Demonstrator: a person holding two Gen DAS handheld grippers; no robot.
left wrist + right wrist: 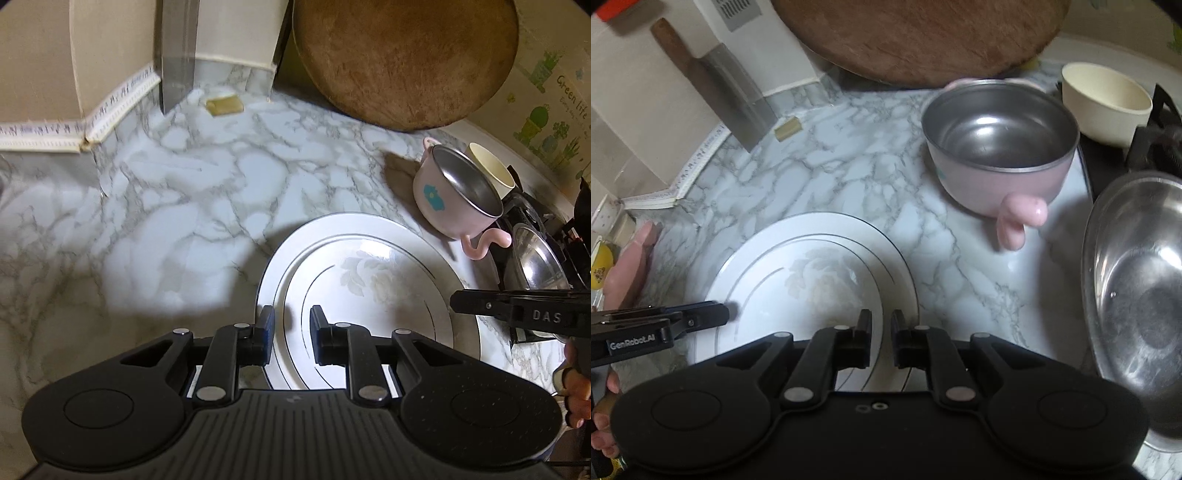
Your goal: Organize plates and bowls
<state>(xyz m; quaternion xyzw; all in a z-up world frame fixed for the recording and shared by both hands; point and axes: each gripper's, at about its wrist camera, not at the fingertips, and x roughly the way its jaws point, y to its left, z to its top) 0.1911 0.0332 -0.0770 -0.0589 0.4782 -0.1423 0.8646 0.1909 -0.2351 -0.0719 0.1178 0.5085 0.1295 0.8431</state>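
Both grippers hovering over the white plate (369, 280) lying lower center on the marble tabletop (177, 206): left gripper (292, 334) nearly closed, right gripper (881, 338) closed, neither holding anything.

Right gripper (881, 326) nearly closed over a white plate (798, 273) (pink bowl (999, 147) beyond) on marble counter (827, 166)
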